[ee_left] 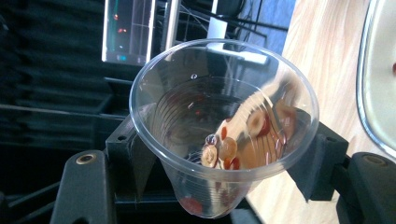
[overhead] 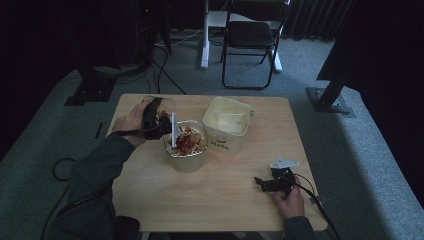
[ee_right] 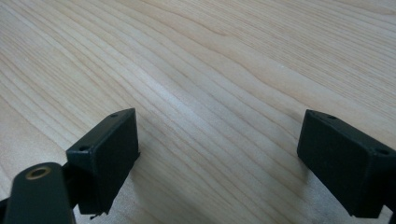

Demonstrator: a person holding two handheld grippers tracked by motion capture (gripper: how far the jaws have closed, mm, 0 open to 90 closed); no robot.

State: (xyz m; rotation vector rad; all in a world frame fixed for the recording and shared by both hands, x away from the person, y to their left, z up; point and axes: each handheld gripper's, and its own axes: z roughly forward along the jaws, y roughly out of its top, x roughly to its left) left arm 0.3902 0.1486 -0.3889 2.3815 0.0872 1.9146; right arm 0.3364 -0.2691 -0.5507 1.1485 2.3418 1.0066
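My left gripper (overhead: 156, 121) is shut on a clear plastic cup (overhead: 161, 107) at the table's back left. The cup is tipped towards a clear tub (overhead: 186, 159) that holds red and brown pieces (overhead: 188, 142). In the left gripper view the cup (ee_left: 187, 107) sits clamped between the two jaws of the left gripper (ee_left: 224, 161). Round nut-like and red pieces (ee_left: 243, 135) lie along its lower wall near the rim, and the tub's rim (ee_left: 369, 93) curves past on the right. My right gripper (overhead: 265, 183) rests open on the table near the front right; between the jaws of the right gripper (ee_right: 218, 156) is bare wood.
A cream tub (overhead: 227, 125) printed "Hello" stands just right of the clear tub. The wooden table (overhead: 215, 195) ends close to my right hand. A folding chair (overhead: 250, 37) and dark stands are on the carpet beyond the table.
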